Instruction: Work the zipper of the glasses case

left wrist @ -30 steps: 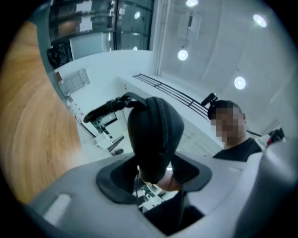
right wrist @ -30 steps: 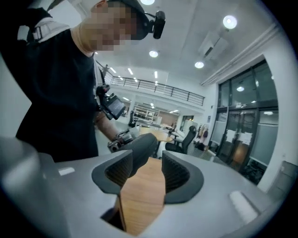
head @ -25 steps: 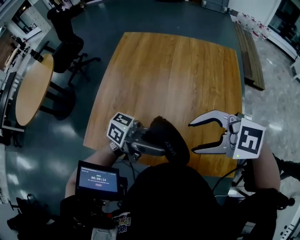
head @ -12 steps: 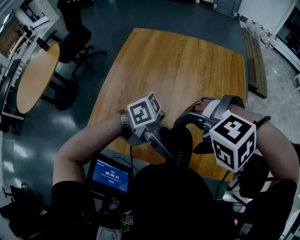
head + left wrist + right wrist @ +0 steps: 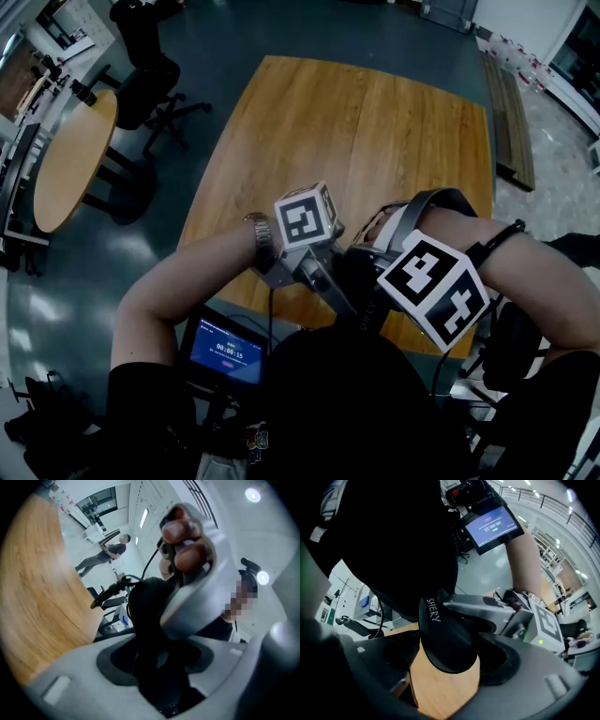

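Note:
The black glasses case (image 5: 359, 284) with white lettering is held in the air over the near edge of the wooden table (image 5: 375, 122). My left gripper (image 5: 330, 284) is shut on one end of it; in the left gripper view the case (image 5: 149, 609) fills the gap between the jaws of that gripper (image 5: 159, 670). My right gripper (image 5: 371, 267) comes in from the right, its jaws standing wide around the other end. In the right gripper view the rounded end of the case (image 5: 445, 641) lies between the jaws of that gripper (image 5: 445, 670) with gaps at both sides. No zipper pull shows.
A round wooden table (image 5: 70, 164) and black office chairs (image 5: 141, 89) stand at the left on the dark floor. A small lit screen (image 5: 225, 352) hangs at the person's chest. A long bench (image 5: 506, 103) lies at the far right. A person (image 5: 105, 555) stands in the distance.
The right gripper has swung in from the right and its jaws have opened wider, now around the case's end. The left gripper has lifted and turned with the case.

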Tool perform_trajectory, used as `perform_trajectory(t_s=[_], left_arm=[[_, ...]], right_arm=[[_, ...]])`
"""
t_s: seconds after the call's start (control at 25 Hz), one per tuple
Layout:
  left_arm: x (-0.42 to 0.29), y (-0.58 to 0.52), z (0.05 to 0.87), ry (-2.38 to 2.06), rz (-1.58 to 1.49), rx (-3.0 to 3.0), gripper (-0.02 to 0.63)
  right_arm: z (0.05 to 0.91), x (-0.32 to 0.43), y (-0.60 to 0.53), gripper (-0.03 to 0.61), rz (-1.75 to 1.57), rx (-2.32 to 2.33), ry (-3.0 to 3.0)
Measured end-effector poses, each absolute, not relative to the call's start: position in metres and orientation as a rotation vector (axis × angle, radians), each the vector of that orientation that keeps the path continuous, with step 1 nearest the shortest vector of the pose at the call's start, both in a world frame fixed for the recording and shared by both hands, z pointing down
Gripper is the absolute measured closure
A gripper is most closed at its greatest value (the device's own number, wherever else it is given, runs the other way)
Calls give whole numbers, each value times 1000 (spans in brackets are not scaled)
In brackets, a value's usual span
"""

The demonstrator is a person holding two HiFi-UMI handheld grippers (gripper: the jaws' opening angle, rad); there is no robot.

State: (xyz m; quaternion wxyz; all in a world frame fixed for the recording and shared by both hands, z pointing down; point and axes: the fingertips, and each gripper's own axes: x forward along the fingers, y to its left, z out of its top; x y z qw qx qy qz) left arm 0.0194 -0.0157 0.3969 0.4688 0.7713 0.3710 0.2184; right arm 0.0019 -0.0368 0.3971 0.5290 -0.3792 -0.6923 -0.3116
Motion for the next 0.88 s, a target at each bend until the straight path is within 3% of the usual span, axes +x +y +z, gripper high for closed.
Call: perform_trajectory(t_s=[0.24, 0.4, 0.64, 0.88], left_arm=[[4, -27, 394, 759, 345, 1917, 380], [7, -9, 413, 754, 400, 1854, 324], [-10, -49, 399, 670, 178, 1810, 364], [-58, -122, 444, 253, 62, 2011, 382]], right_arm=[[394, 1, -43, 235, -637, -627, -2121], [419, 6, -28, 239, -550, -539, -2257], [408, 19, -53, 249, -589, -112, -2453], [434, 59, -84, 250, -256, 344, -2671]])
